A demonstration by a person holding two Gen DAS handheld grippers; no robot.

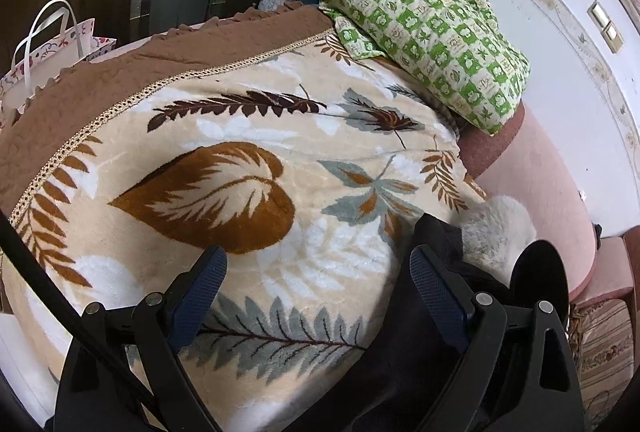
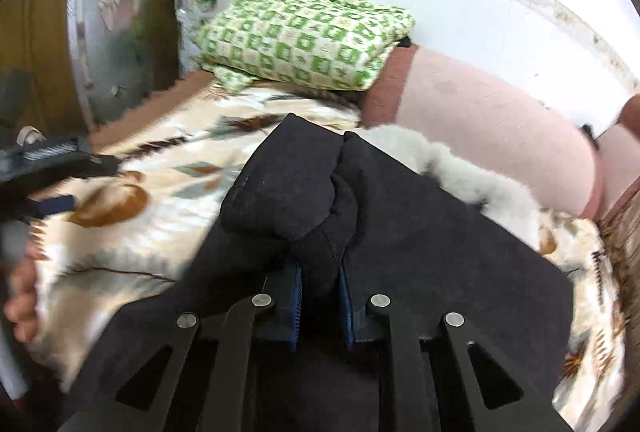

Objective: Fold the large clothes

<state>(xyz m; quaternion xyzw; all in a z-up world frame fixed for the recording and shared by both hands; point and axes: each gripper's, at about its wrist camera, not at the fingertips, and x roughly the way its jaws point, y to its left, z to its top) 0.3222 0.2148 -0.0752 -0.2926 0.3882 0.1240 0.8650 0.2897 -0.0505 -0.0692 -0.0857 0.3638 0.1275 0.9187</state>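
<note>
— Where's the coat (image 2: 400, 216)?

— On the bed, lying over the blanket (image 1: 248, 168) with the leaf print. It's dark, navy or black, with a white fur trim (image 2: 452, 168) along its edge at about two o'clock from the right gripper (image 2: 319, 306).

— And that gripper has hold of it?

— Yes. Its jaws are pressed in on a bunched fold of the dark cloth, the blue pads (image 2: 295, 306) tight against either side. The fold bulges up just past the tips, toward twelve o'clock.

— The left gripper (image 1: 318, 272)?

— Jaws spread wide, nothing between them. It hangs above the blanket, over a grey fern leaf. The coat's edge lies under its finger on the four o'clock side; whether that finger touches the cloth I cannot tell. The fur trim shows just beyond, at about two o'clock.

— What else is on the bed?

— A green-and-white checked pillow (image 1: 432, 28) at the far end, at twelve to one o'clock, resting on the blanket's edge. A brown quilted cover (image 1: 120, 80) with a gold braid runs along the ten o'clock side. Beyond that stands a paper bag (image 1: 52, 48) with white handles.

— And the person?

— A hand (image 2: 22, 296) shows at nine o'clock in the right view, blurred, beside the blanket.
</note>
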